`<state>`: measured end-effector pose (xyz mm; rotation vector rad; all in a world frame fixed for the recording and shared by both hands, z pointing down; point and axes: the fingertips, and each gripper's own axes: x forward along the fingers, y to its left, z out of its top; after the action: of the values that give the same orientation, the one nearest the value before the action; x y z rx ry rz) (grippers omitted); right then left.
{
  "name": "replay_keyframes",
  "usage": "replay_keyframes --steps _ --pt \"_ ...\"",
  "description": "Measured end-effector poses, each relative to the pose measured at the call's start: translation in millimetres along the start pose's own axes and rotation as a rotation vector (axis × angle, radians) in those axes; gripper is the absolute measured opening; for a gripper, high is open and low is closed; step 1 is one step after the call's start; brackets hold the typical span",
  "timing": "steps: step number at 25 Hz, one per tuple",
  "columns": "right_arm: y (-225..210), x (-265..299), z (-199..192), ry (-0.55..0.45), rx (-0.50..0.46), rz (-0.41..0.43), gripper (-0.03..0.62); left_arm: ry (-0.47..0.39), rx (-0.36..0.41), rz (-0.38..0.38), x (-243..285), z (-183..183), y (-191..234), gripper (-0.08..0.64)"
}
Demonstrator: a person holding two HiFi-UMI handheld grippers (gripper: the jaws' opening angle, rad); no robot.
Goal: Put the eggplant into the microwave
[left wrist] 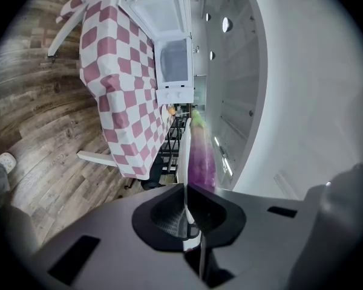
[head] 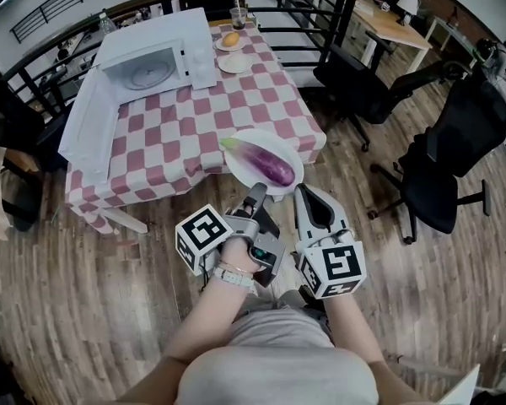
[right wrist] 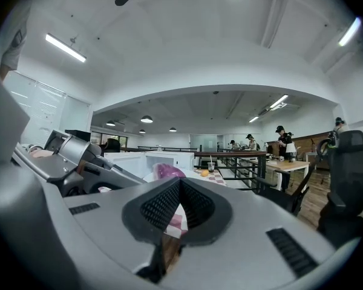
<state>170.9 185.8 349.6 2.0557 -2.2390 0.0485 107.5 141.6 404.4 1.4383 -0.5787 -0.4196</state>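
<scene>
At the far left of the checkered table (head: 177, 133) the microwave (head: 148, 66) is seen door-open, well apart from the plate (head: 274, 140) at the near edge, where the eggplant (head: 266, 163) is laid crosswise just ahead of both grippers. The plate's rim is clamped by the left gripper (head: 257, 194); the right gripper (head: 302, 194) is closed beside it, seemingly on nothing.

Wood-plank floor (head: 84, 310) runs all round. A table (head: 194, 133) in a pink-and-white checked cloth stands at 12 o'clock, with a dark railing (head: 308, 24) behind it. Black office chairs (head: 455, 150) sit at 3 o'clock and a wooden desk (head: 396, 28) at 1. Strip lights (right wrist: 65, 48) cross the white ceiling (right wrist: 169, 59).
</scene>
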Motion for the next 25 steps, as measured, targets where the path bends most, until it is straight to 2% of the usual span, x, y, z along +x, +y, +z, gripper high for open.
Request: replay_keyframes --steps 5,20,25 --pt "16.5 14.1 -2.0 -0.001 0.0 0.038 0.023 -0.046 -0.01 -0.001 -10.3 22.3 3.9 0.017" --pt "78.1 71.1 5.3 -0.024 -0.023 0.242 0.023 -0.235 -0.046 -0.018 -43.3 89.8 9.7 0.017" --pt "91.2 93.1 5.3 -0.033 -0.013 0.283 0.023 -0.29 -0.044 -0.015 -47.4 115.0 10.8 0.017"
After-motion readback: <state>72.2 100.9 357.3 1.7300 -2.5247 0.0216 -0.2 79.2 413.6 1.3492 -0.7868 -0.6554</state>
